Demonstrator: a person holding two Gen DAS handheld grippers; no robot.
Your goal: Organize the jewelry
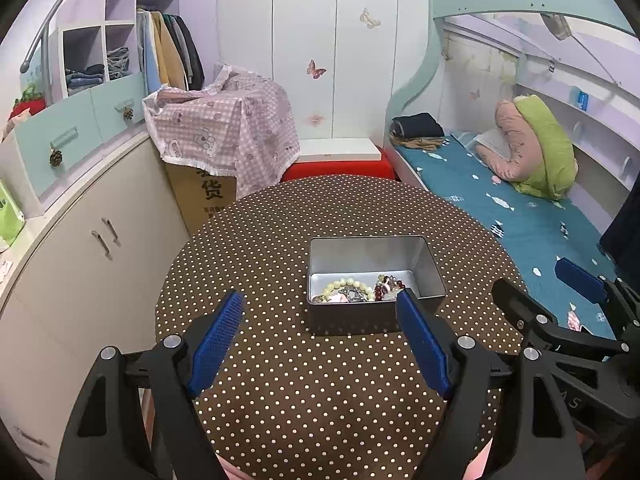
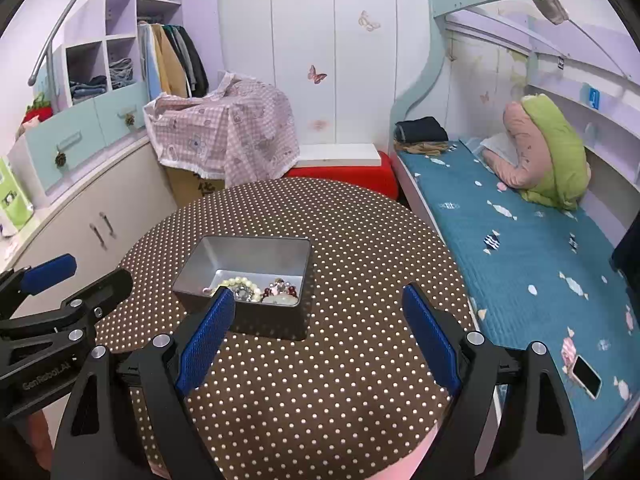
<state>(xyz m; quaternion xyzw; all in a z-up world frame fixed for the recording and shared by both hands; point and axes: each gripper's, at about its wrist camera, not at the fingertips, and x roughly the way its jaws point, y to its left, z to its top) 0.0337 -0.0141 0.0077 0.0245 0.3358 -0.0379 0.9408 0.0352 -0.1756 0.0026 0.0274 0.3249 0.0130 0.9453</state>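
A grey metal tin (image 1: 430, 264) stands open on the round polka-dot table (image 1: 280, 240). Inside lie a pale bead bracelet (image 1: 346, 283) and dark red beads (image 1: 386, 282) with other jewelry. My left gripper (image 1: 320, 304) is open and empty, held above the table just in front of the tin. In the right wrist view the tin (image 2: 200, 264) sits left of centre, with the pale bracelet (image 2: 238, 281) and red beads (image 2: 286, 286) inside. My right gripper (image 2: 320, 300) is open and empty, to the right of the tin. Each gripper shows in the other's view (image 1: 538, 286) (image 2: 86, 274).
A bed with a teal sheet (image 1: 520, 208) runs along the table's right side, with a phone (image 2: 587, 376) on it. White cabinets (image 1: 92, 248) stand at the left. A cardboard box under a checked cloth (image 1: 228, 128) and a red stool (image 1: 340, 168) stand behind the table.
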